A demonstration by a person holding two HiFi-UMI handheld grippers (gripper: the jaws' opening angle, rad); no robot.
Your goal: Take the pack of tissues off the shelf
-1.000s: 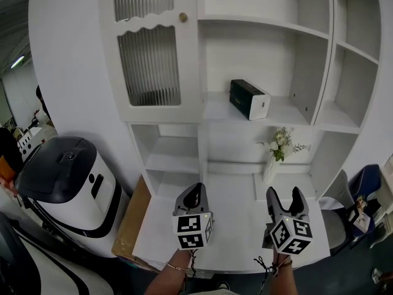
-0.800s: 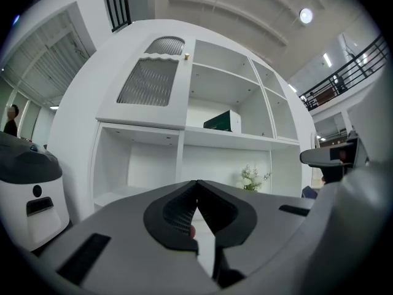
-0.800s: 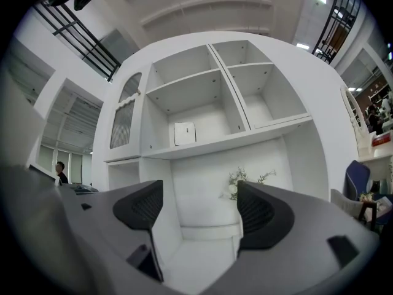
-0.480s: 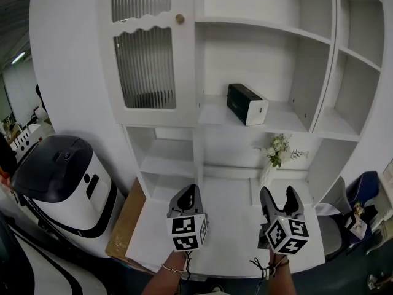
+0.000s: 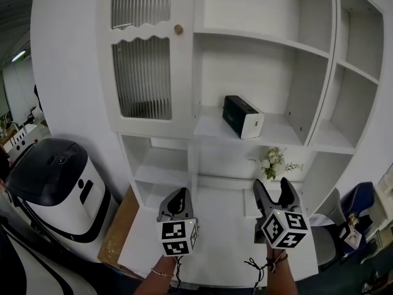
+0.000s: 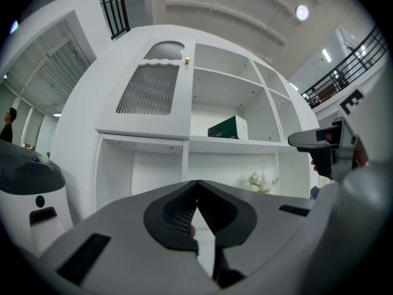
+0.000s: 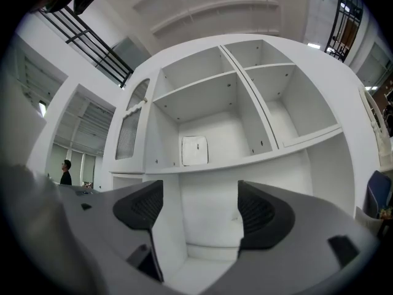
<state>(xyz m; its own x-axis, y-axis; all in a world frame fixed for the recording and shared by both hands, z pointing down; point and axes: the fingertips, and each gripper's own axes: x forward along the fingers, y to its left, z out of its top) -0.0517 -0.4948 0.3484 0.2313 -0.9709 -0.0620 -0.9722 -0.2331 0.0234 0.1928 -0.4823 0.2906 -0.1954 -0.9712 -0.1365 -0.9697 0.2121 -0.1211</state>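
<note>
The pack of tissues [image 5: 243,117], a dark green box with a white end face, lies on the middle shelf of the white shelf unit [image 5: 288,131]. In the left gripper view the pack [image 6: 228,128] shows up high on that shelf; in the right gripper view its white end [image 7: 194,150] faces me. My left gripper [image 5: 178,197] hangs low in front of the unit with its jaws closed together and empty. My right gripper [image 5: 272,190] stands beside it to the right, jaws wide apart and empty. Both are well below the pack.
A small vase of white flowers [image 5: 271,163] stands on the shelf below the pack. A ribbed glass cabinet door [image 5: 142,75] with a brass knob closes the upper left. A black-and-white machine [image 5: 55,186] stands at the left. A low white table top [image 5: 209,226] lies under the grippers.
Both grippers have drifted slightly left and down in the head view as the view tilted up; the shelf unit looks a bit closer. Jaw states are unchanged.
</note>
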